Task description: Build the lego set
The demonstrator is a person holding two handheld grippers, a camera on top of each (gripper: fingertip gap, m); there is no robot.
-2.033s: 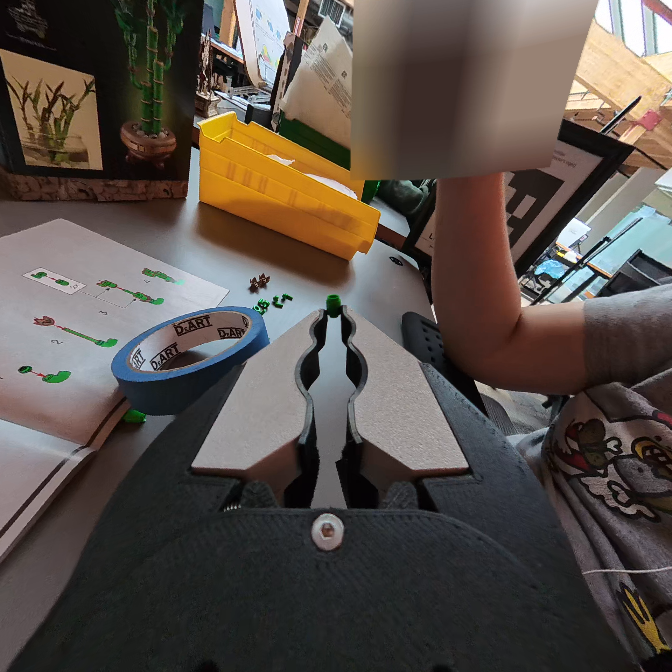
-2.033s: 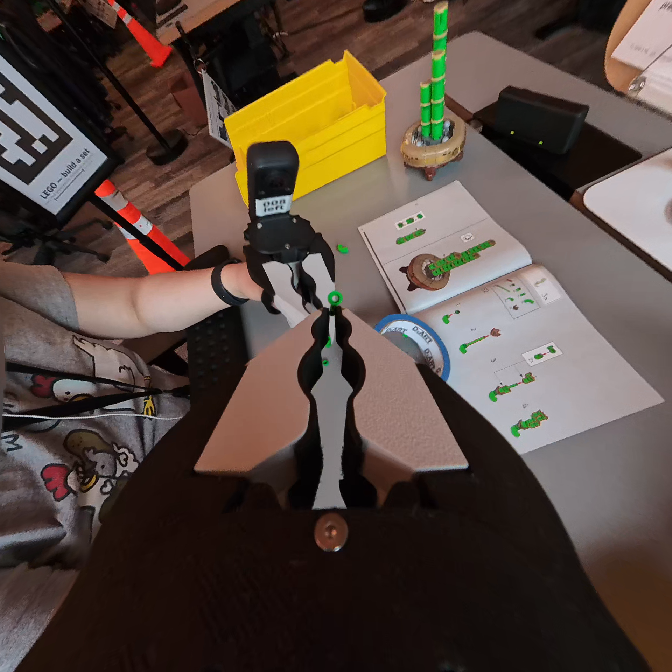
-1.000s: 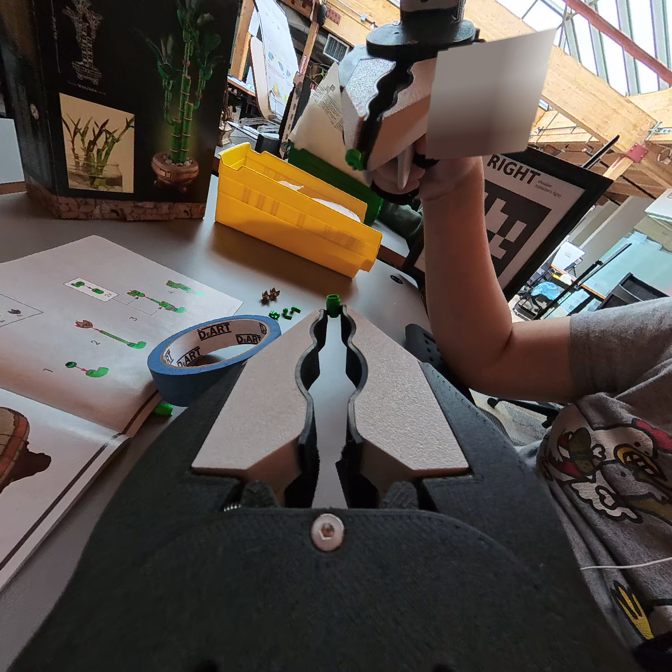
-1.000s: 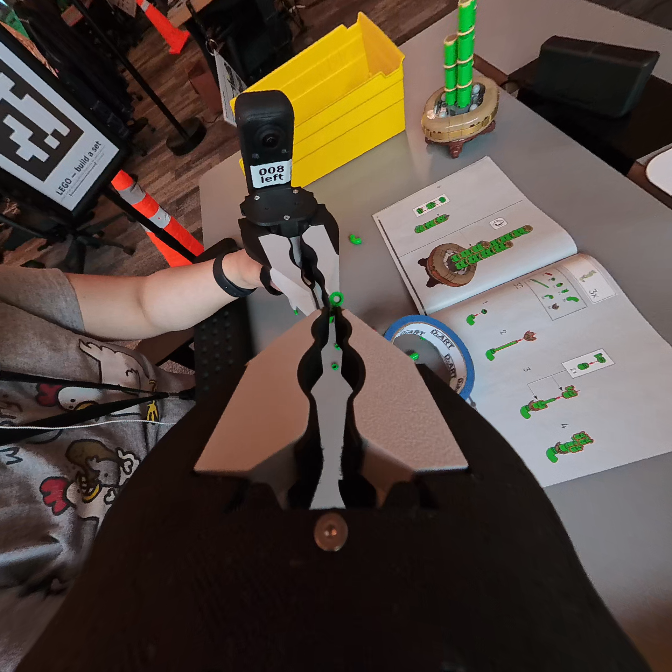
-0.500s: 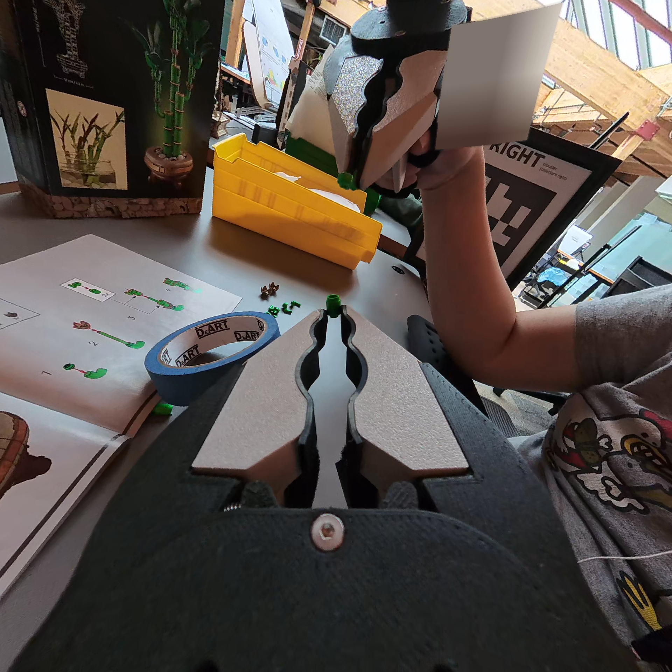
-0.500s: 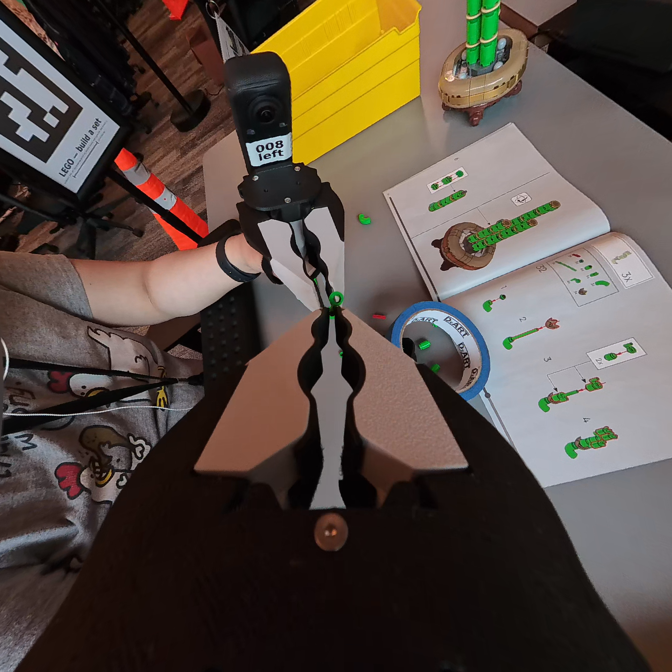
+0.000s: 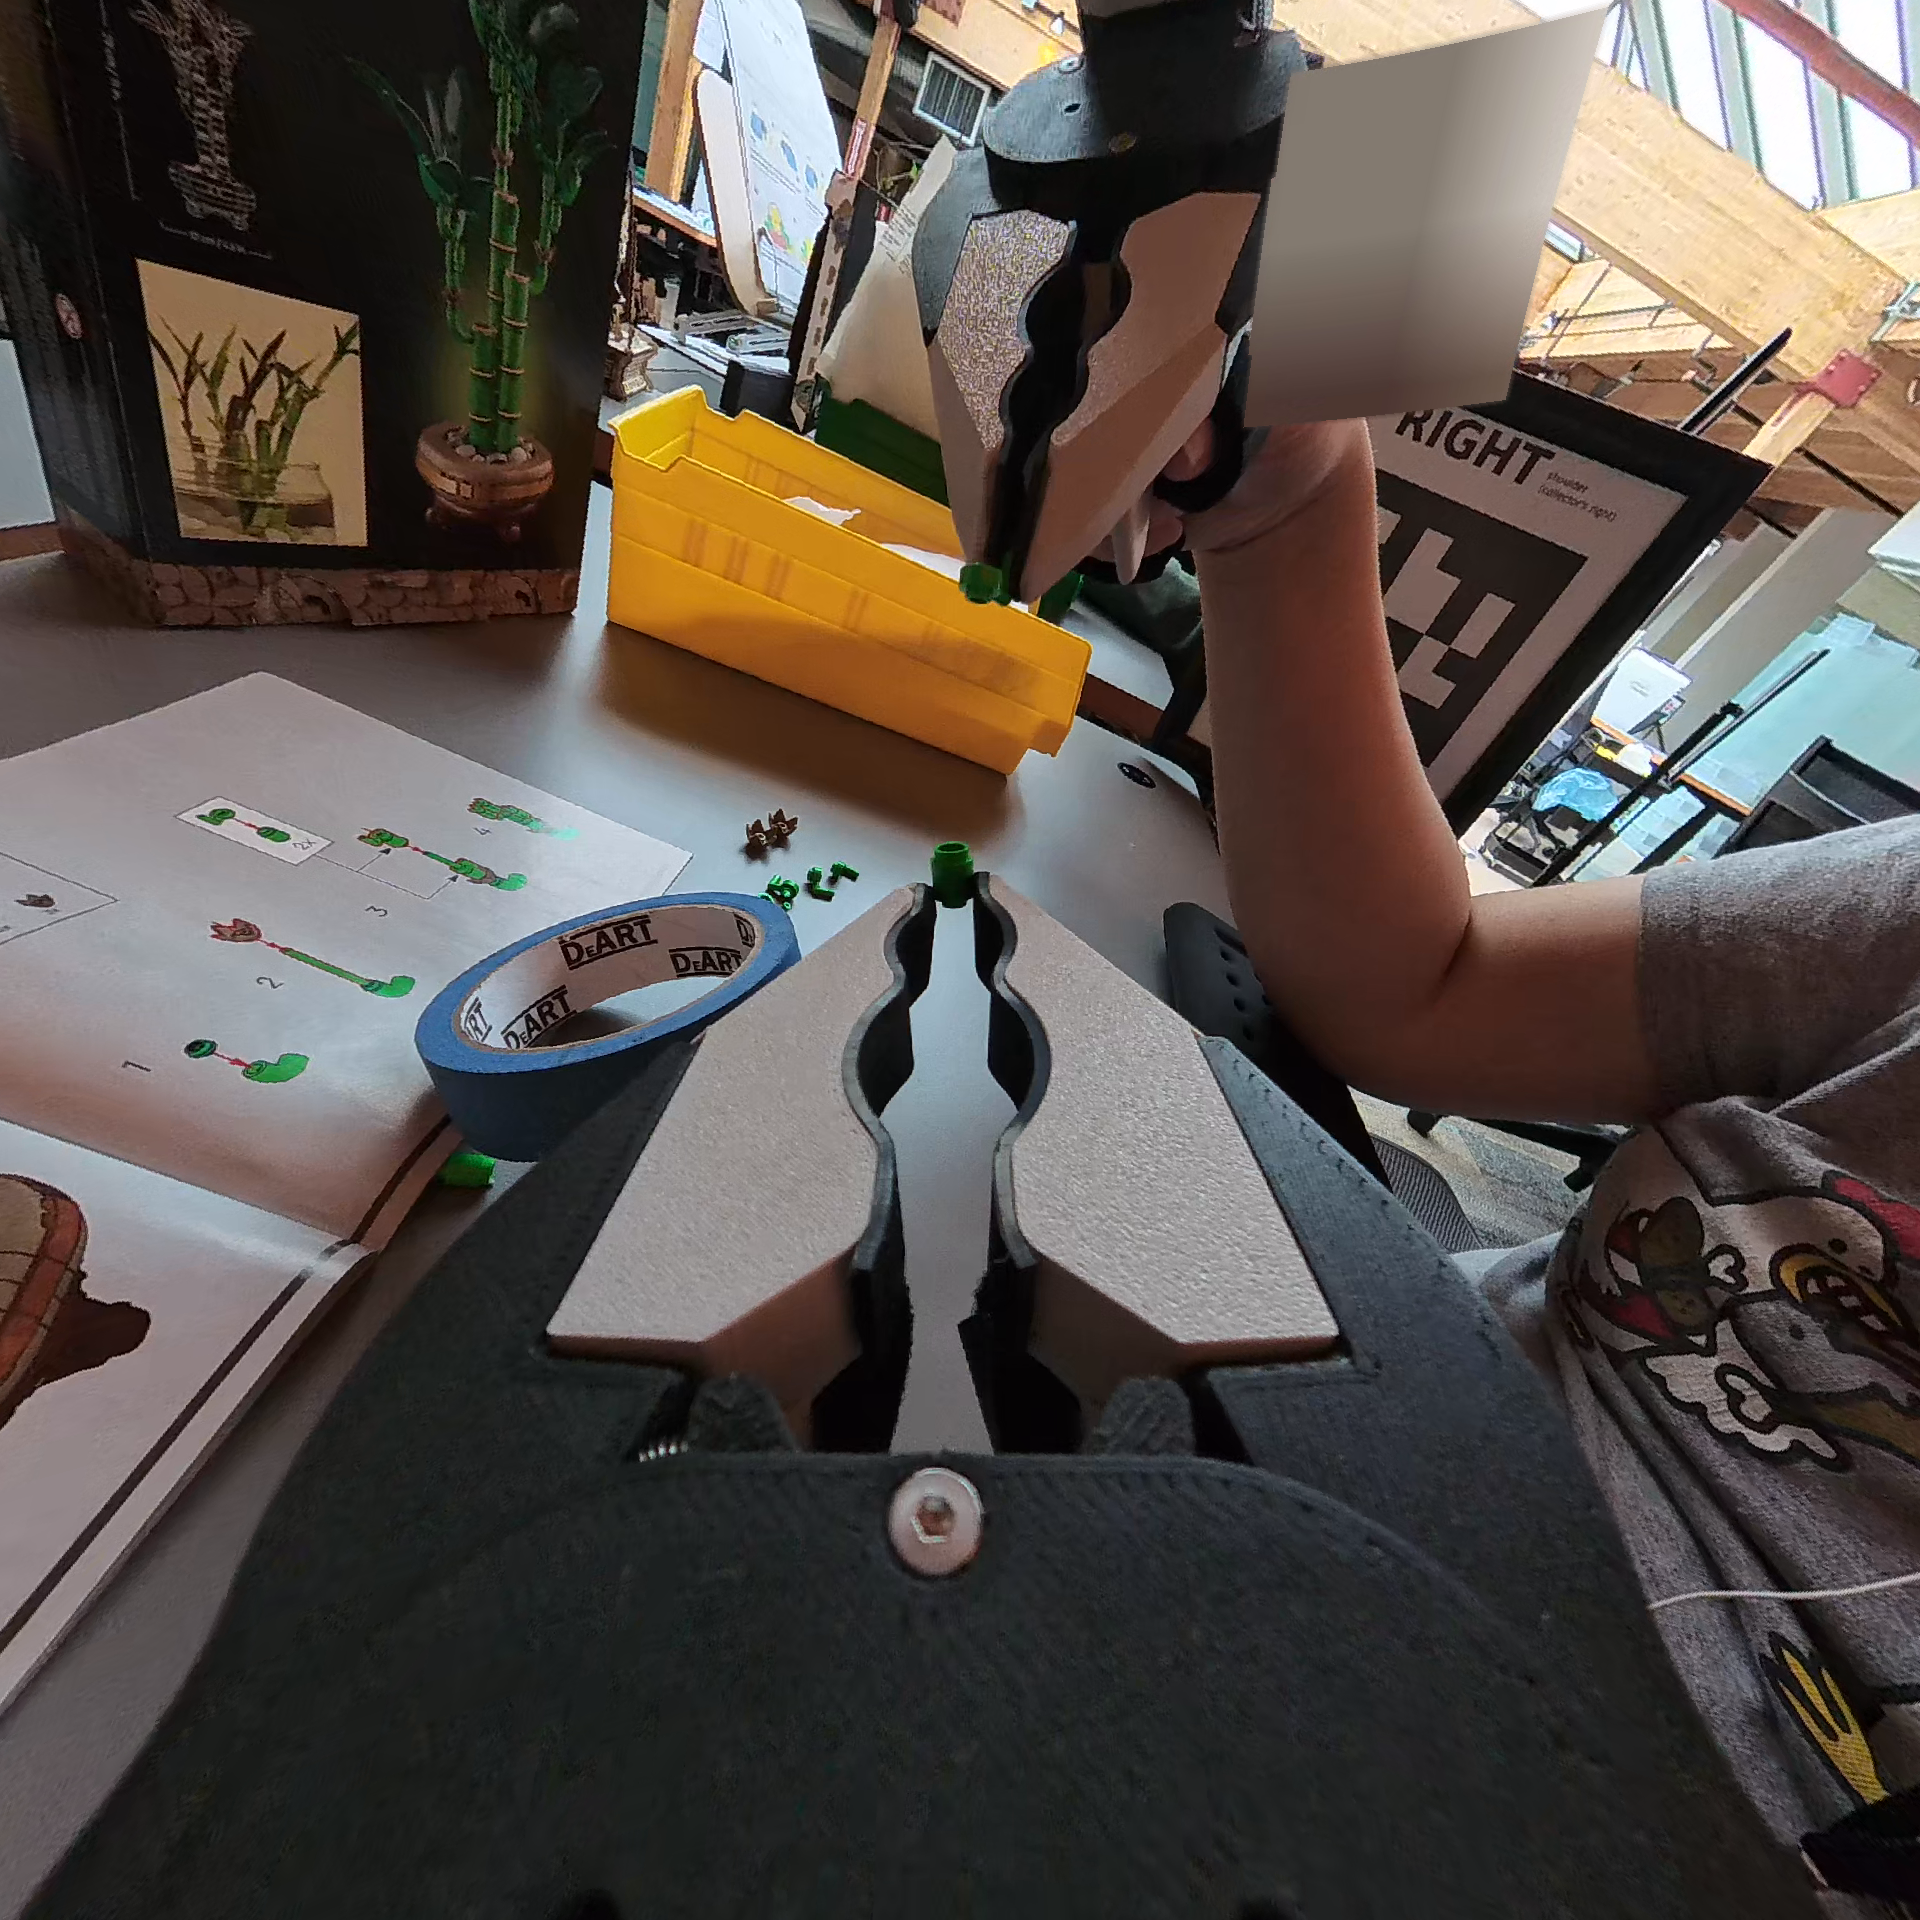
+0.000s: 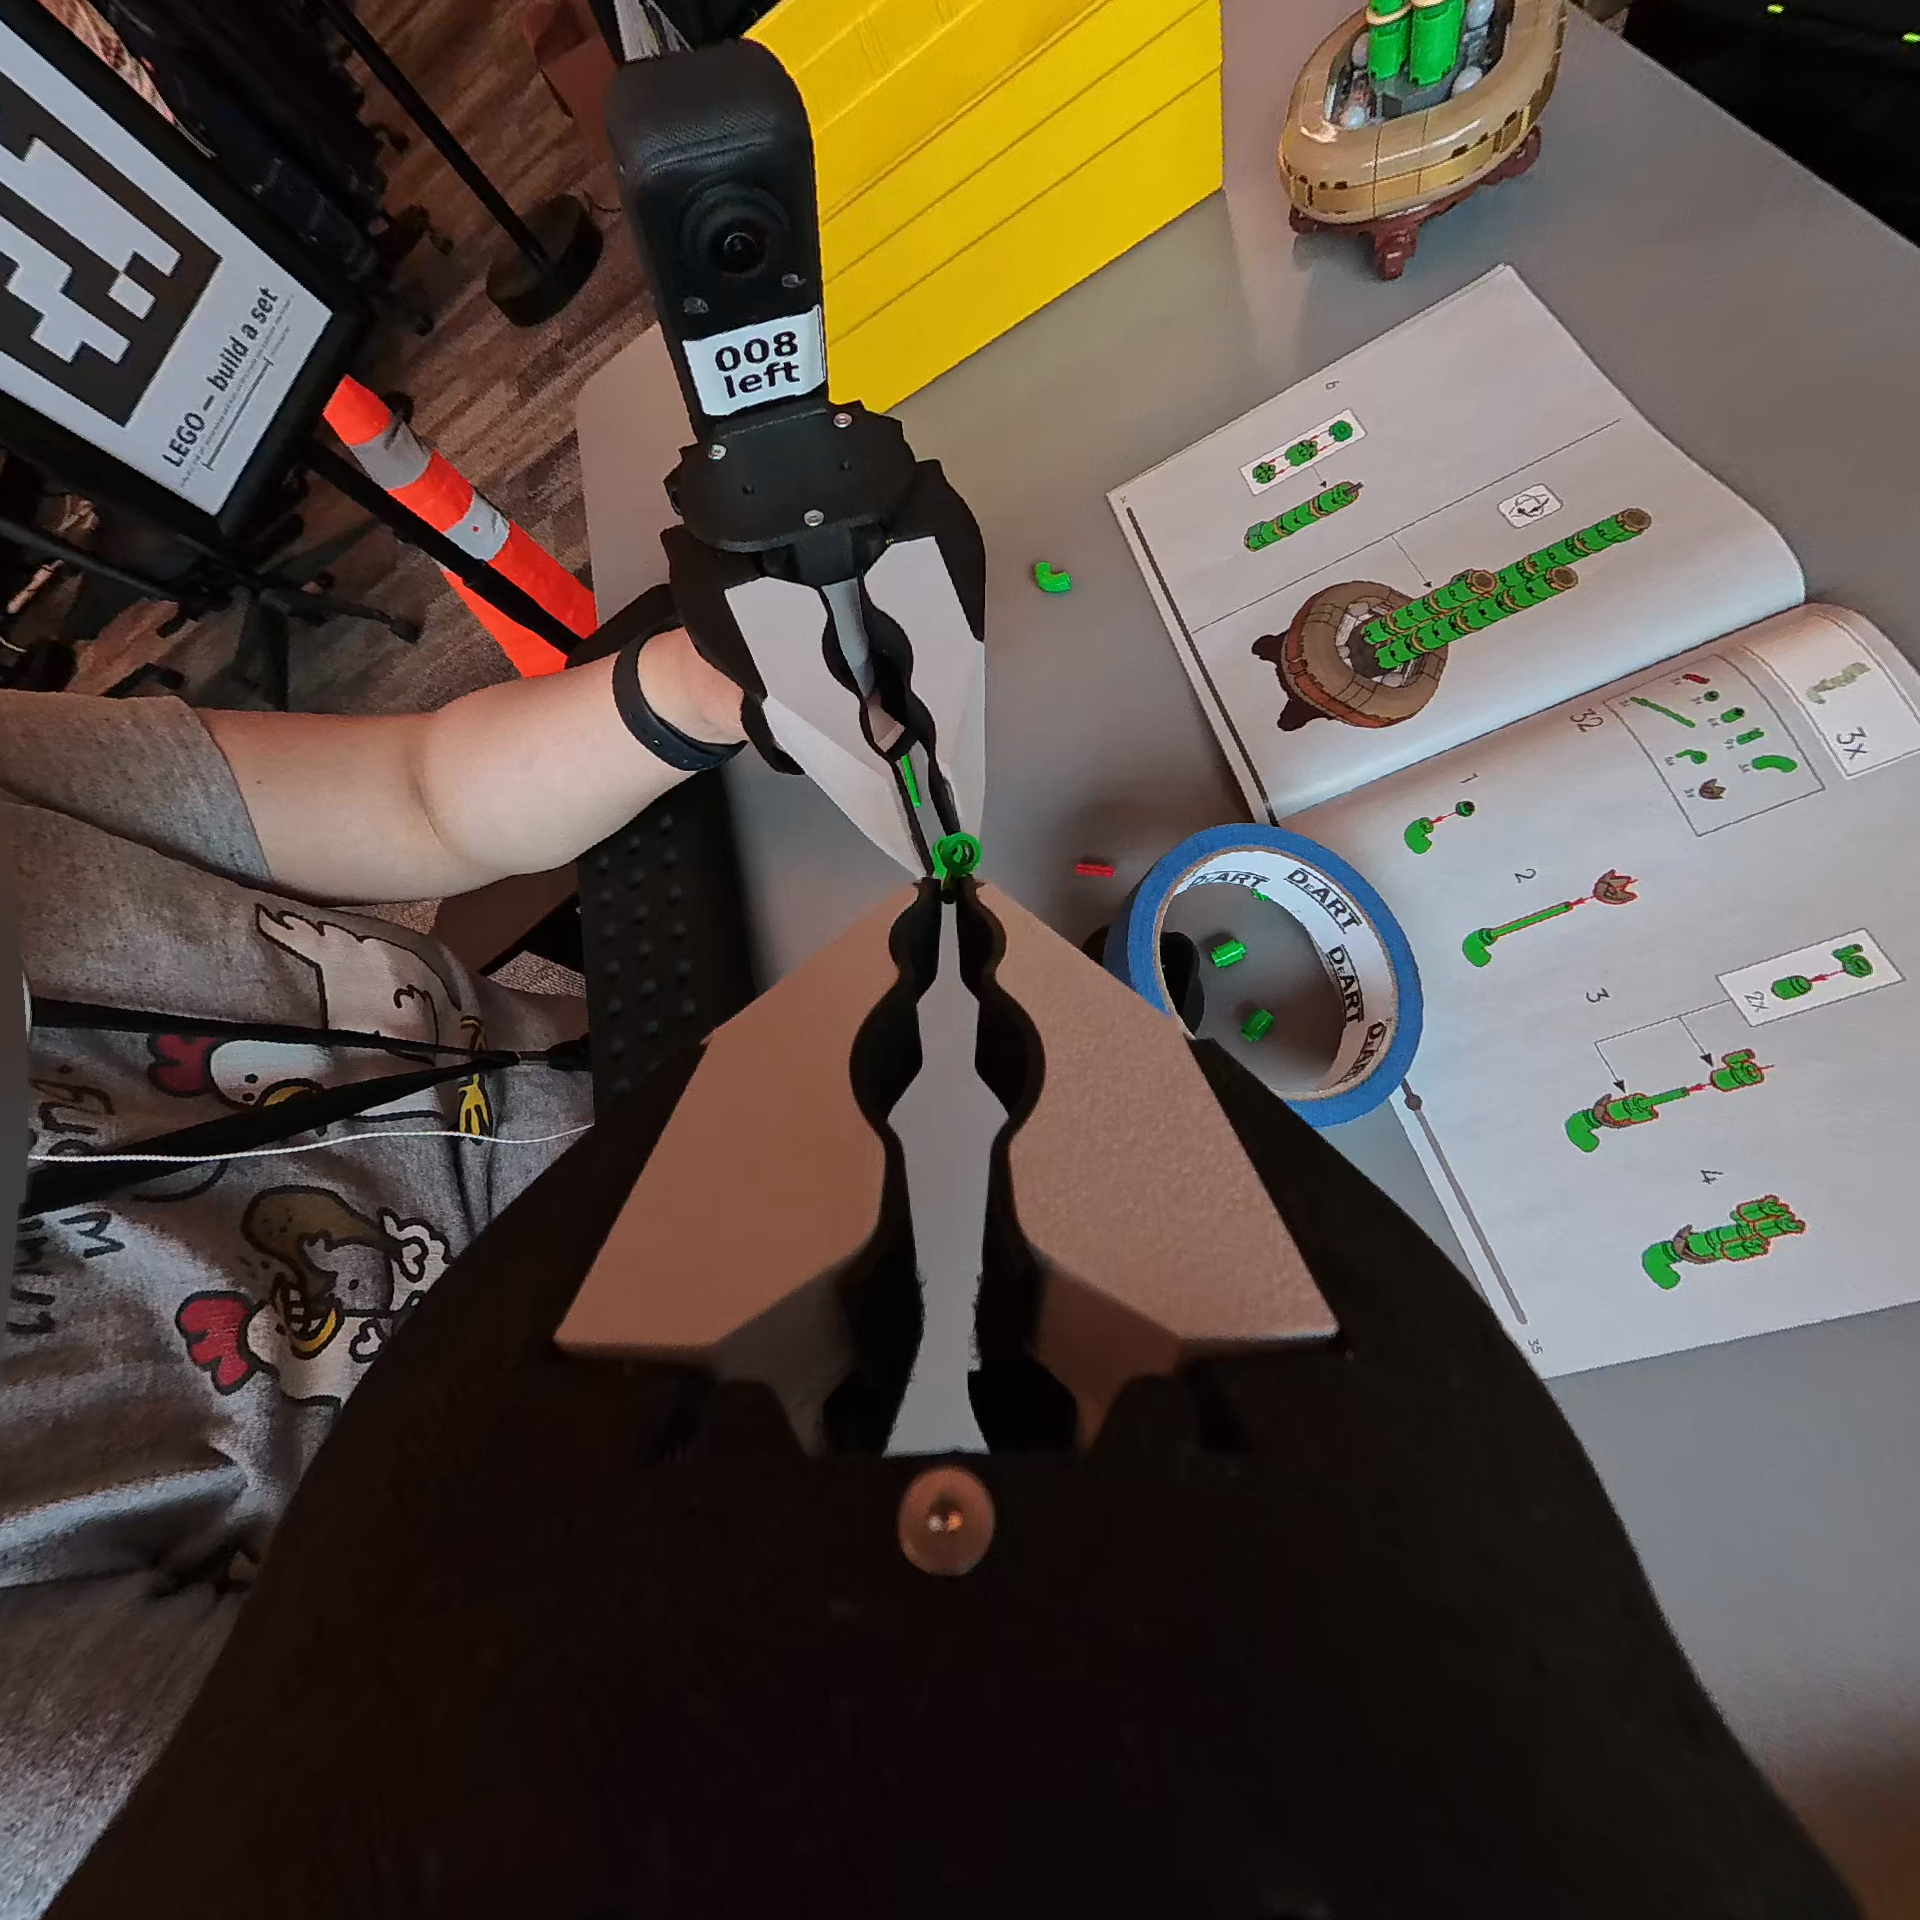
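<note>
My left gripper (image 7: 948, 891) is shut on a small green round Lego piece (image 7: 948, 864) that sticks out past its tips, held above the table. My right gripper (image 8: 948, 885) is shut on a small green ring piece (image 8: 954, 854). In the left wrist view the right gripper (image 7: 995, 594) hangs above, pointing down, with its green piece (image 7: 980, 582) at the tips. In the right wrist view the left gripper (image 8: 928, 847) points at my right tips, nearly touching them, and a thin green part (image 8: 910, 779) shows between its fingers.
A blue tape roll (image 8: 1288, 966) rings two loose green pieces (image 8: 1226, 951). An open instruction booklet (image 8: 1621, 935), a green elbow (image 8: 1051, 577) and a red pin (image 8: 1091, 869) lie on the grey table. A yellow bin (image 7: 831, 603), the set's box (image 7: 312, 312) and a part-built bamboo pot (image 8: 1403, 135) stand farther back. Across from one pair of fingers to the other is roughly 6 cm. About 35 cm separates my left fingertips from the part-built bamboo pot (image 8: 1403, 135).
The right gripper has come down and closer to the left gripper, so the two green pieces now almost meet. The left gripper has stayed nearly still. Both have stayed shut.
</note>
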